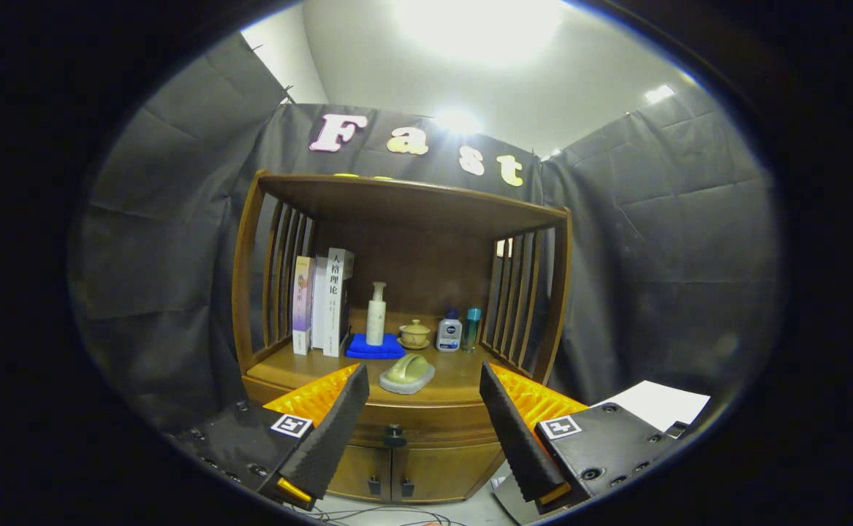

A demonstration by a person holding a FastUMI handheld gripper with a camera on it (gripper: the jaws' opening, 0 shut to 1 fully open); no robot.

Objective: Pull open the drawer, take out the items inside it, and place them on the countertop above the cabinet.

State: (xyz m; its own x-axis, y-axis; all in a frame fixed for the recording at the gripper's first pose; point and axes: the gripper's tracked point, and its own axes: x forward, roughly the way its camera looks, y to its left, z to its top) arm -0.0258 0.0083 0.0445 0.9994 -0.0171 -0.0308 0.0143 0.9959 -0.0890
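The wooden cabinet [397, 321] fills the middle of the frame, its counter [463, 376] level with the tool's fingertips. The drawer [426, 424] under the counter looks shut, its dark knob [395, 436] low in the centre between the fingers. Two small doors [411, 475] sit below it, at the bottom centre.

The tool [425, 380] hangs in front with its fingers wide apart, gripping nothing.

A shut drawer fits either the pull to come or a drawer closed again, so I cannot settle the step. If the pull is due, the fingers must drop to the knob and close on it.

Left of centre on the counter are upright books [324, 303]. Next to them are a blue cloth [375, 347] under a pump bottle [376, 314], a green holder on a pale tray [407, 372] at the front, a lidded cup [415, 333], a white bottle [449, 332] and a teal bottle [473, 327].

Whether any came from the drawer I cannot tell. The drawer's inside is hidden; the tool's fingers cover its ends.
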